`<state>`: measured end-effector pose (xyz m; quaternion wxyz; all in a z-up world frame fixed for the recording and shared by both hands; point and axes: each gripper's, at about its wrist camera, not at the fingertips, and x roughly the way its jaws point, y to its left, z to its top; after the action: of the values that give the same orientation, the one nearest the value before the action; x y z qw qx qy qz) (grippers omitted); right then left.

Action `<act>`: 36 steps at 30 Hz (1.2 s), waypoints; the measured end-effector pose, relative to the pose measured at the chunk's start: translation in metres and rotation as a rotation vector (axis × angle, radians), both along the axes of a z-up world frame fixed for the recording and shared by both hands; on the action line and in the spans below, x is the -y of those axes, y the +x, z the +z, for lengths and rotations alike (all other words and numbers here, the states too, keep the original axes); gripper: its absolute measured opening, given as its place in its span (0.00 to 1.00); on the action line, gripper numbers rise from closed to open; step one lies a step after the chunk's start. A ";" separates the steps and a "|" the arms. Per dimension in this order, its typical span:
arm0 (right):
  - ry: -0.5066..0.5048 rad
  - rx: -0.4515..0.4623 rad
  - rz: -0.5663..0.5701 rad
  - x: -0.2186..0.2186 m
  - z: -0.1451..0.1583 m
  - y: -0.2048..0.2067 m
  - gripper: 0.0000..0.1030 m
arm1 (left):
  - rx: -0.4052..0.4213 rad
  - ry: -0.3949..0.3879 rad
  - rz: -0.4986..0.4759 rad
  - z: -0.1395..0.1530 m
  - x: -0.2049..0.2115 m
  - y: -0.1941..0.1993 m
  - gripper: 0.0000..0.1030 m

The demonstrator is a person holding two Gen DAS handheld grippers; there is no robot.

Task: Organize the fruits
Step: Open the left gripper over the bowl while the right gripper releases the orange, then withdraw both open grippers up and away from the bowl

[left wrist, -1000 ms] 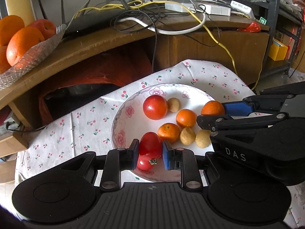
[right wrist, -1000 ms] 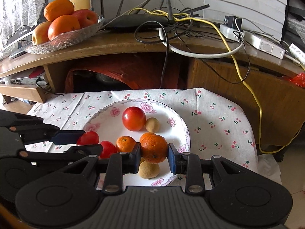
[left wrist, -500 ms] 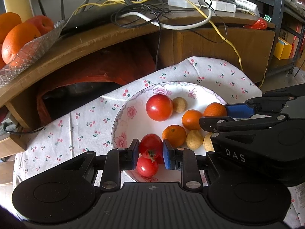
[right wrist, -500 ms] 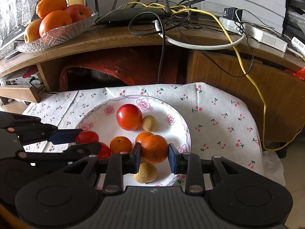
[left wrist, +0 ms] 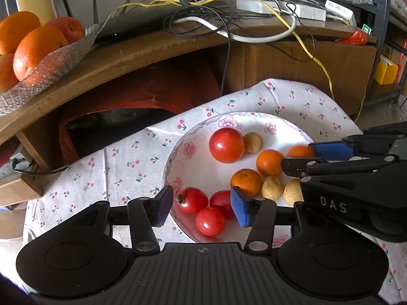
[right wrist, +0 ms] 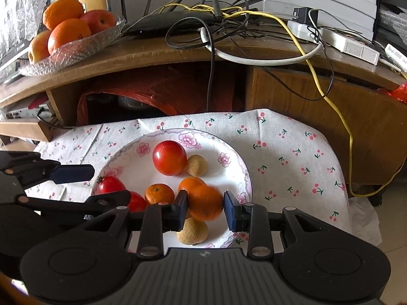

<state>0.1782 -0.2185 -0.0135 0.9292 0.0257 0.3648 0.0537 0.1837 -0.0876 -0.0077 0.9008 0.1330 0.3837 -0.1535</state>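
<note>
- While the left tongs (left wrist: 201, 202) stand spread apart over three small tomatoes (left wrist: 192, 200) on the flowered plate (left wrist: 178, 152), nothing is held there.
- Right tongs (right wrist: 205, 207) look slightly parted around a mandarin (right wrist: 204, 202); actual contact is unclear.
- Soft-skinned, round and rollable, I judge: grip across the middle, gently.

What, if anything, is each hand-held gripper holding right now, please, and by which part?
The left hand-held gripper is open and holds nothing. The right hand-held gripper has the mandarin orange between its pads, at its widest sides.
</note>
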 end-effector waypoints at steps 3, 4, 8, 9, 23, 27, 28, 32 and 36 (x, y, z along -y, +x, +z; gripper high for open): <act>0.021 0.000 -0.006 0.003 0.003 0.000 0.32 | 0.001 -0.016 0.005 0.003 -0.002 0.001 0.60; 0.028 0.000 -0.008 0.004 0.004 0.000 0.32 | 0.003 -0.020 0.007 0.004 -0.003 0.001 0.61; 0.046 0.005 -0.014 0.007 0.007 -0.002 0.33 | 0.008 -0.035 0.013 0.007 -0.005 0.001 0.64; 0.050 0.008 -0.016 0.007 0.008 -0.003 0.33 | 0.011 -0.037 0.016 0.008 -0.006 0.001 0.65; 0.044 0.032 -0.036 0.009 0.015 -0.019 0.38 | 0.018 -0.025 0.060 0.012 -0.011 -0.008 0.80; 0.039 0.038 -0.040 0.010 0.018 -0.029 0.38 | 0.034 -0.011 0.063 0.015 -0.011 -0.018 0.84; 0.039 0.041 -0.041 0.010 0.019 -0.032 0.38 | 0.041 -0.012 0.062 0.017 -0.011 -0.020 0.85; 0.024 0.057 -0.046 0.009 0.023 -0.046 0.40 | 0.043 -0.044 0.055 0.022 -0.016 -0.032 0.87; 0.031 0.054 -0.051 0.010 0.025 -0.061 0.44 | 0.063 -0.060 0.077 0.026 -0.022 -0.045 0.96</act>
<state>0.1172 -0.2283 0.0113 0.9393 0.0477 0.3379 0.0364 0.1383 -0.0655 0.0180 0.9212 0.0960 0.3553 -0.1260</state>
